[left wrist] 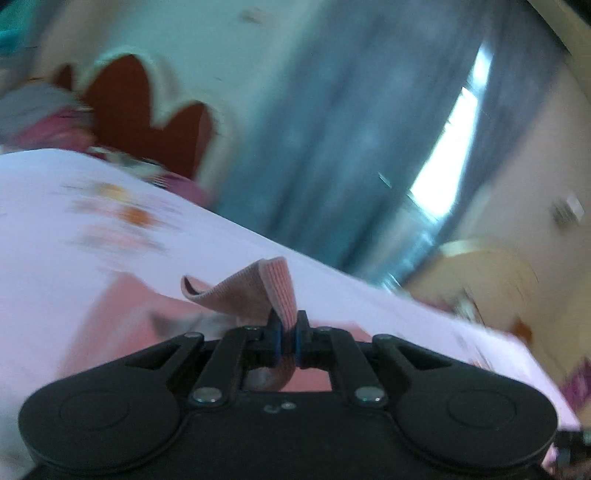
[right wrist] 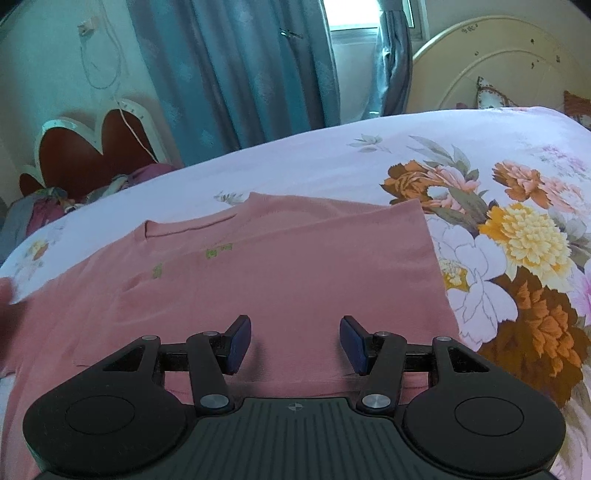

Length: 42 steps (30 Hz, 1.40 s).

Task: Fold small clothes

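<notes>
A small pink knit garment (right wrist: 280, 266) lies spread on the floral bedsheet (right wrist: 332, 158), its right side folded over with a straight edge. My right gripper (right wrist: 295, 341) is open and empty, hovering just above the garment's near part. My left gripper (left wrist: 287, 338) is shut on a ribbed pink hem of the garment (left wrist: 258, 291), which stands up from between the jaws and curls to the left. The left wrist view is blurred and tilted.
Blue curtains (right wrist: 236, 74) and a window (right wrist: 351, 14) stand behind the bed. A red scalloped headboard (right wrist: 92, 147) with a pile of clothes (right wrist: 48, 210) is at the left. A cream round headboard (right wrist: 498, 62) and a pillow (right wrist: 495, 98) are at the right.
</notes>
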Available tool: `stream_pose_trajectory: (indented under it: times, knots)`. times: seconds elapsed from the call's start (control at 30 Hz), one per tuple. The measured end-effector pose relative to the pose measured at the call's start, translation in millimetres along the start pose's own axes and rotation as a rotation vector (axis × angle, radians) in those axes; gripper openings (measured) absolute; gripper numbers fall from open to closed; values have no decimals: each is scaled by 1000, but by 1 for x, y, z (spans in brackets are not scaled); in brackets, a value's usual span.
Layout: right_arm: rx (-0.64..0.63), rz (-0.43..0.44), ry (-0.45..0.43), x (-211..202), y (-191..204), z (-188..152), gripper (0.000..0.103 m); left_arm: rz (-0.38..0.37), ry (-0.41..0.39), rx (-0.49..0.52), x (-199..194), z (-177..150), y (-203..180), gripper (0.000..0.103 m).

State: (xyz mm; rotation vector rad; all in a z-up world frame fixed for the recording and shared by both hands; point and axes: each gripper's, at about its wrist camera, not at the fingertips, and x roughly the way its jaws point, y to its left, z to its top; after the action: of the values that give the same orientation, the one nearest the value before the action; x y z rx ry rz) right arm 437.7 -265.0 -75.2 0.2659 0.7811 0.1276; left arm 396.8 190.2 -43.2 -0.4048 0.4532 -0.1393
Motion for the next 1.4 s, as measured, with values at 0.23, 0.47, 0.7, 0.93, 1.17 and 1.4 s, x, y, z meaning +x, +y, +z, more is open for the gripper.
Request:
stream_pose_trajectory:
  times: [0.23, 0.47, 0.7, 0.93, 1.17, 1.4]
  knots:
    - [54, 21, -15, -17, -31, 2, 54, -141, 165, 174, 64, -51, -126, 6]
    - [93, 43, -23, -39, -59, -3, 54, -201, 375, 258, 134, -100, -166, 34]
    - [158, 133, -11, -35, -58, -1, 54, -215, 289, 333, 89, -103, -175, 64]
    - [169, 308, 107, 8, 2, -5, 54, 103, 184, 280, 7, -65, -59, 60]
    - [255, 354, 190, 49, 33, -9, 54, 247, 241, 192, -4, -64, 22, 54]
    - [194, 253, 165, 64, 62, -2, 9, 200, 257, 164, 33, -56, 36, 34]
